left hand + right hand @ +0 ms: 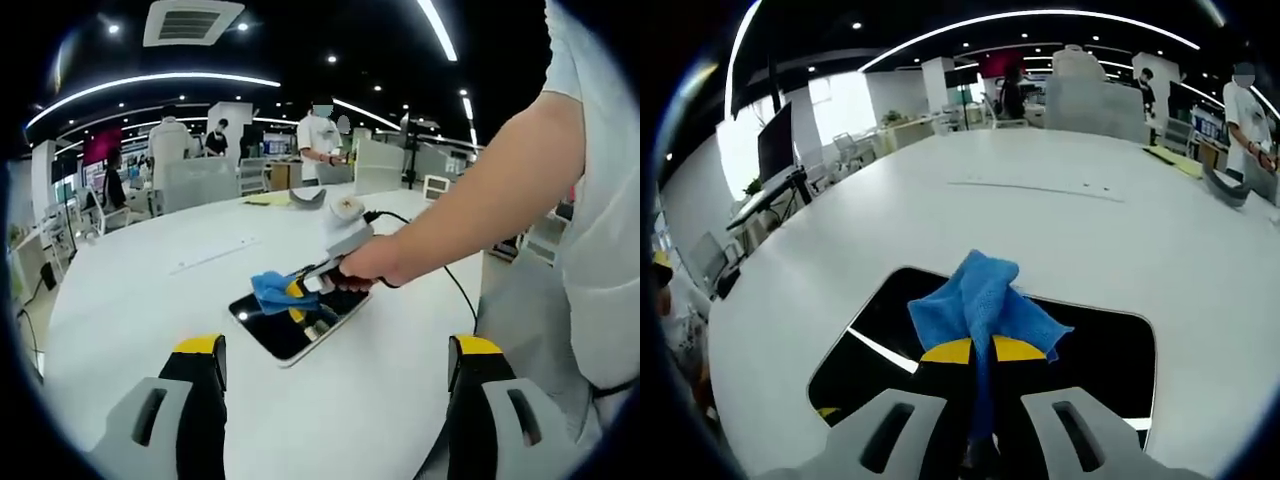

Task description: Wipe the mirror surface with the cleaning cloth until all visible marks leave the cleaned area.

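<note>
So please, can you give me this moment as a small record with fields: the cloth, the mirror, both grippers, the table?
cloth: blue cleaning cloth, pinched in the right hand-held gripper, on the mirror
mirror: dark mirror, flat on the table, reflecting ceiling lights
left hand-held gripper: open, holding nothing, back from the mirror
table: white table
person's hand: hand holds the right hand-held gripper

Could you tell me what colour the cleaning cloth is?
Blue cleaning cloth, clearest in the right gripper view.
</note>
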The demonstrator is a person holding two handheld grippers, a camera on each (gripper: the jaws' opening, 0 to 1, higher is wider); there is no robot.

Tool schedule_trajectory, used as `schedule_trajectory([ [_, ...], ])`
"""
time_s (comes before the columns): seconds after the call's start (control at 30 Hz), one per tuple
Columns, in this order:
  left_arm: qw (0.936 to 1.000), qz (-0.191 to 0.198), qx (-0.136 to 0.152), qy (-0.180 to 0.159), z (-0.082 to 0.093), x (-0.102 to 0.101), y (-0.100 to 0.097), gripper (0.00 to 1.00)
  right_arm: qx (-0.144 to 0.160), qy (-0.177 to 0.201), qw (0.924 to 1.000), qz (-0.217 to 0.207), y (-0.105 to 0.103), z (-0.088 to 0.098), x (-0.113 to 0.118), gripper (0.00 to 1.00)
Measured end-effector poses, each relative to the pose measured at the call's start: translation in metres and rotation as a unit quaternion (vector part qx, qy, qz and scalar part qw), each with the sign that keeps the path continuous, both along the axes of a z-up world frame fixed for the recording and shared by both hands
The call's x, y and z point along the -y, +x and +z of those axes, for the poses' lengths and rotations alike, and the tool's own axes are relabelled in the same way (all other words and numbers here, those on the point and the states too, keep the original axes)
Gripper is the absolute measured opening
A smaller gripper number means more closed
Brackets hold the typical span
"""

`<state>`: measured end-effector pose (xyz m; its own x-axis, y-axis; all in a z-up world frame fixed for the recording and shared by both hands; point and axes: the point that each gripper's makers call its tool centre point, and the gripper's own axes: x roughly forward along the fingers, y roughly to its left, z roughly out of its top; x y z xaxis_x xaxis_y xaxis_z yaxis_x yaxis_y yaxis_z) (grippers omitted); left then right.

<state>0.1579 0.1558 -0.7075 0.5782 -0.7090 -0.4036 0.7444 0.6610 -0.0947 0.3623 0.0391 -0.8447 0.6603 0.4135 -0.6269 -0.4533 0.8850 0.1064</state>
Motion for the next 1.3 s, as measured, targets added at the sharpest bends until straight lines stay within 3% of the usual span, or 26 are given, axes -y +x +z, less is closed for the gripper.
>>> schedule_trajectory([
  [0.2, 1.0, 0.002, -0.002, 0.0, -0.002, -0.003, 0.005, 0.92, 0.002, -0.018, 0.9998, 0.006, 0.01, 0.0, -0.001, 0.01],
  [0.57, 1.0, -0.005, -0.005, -0.001, -0.003, 0.002, 0.009, 0.92, -0.004, -0.012, 0.9999, -0.006, 0.022, 0.0, -0.001, 0.01],
  [1.3, 0.9999, -0.006, -0.01, 0.001, -0.008, 0.003, 0.016, 0.92, -0.005, -0.005, 1.0, 0.006, 0.034, 0.0, -0.006, 0.01],
])
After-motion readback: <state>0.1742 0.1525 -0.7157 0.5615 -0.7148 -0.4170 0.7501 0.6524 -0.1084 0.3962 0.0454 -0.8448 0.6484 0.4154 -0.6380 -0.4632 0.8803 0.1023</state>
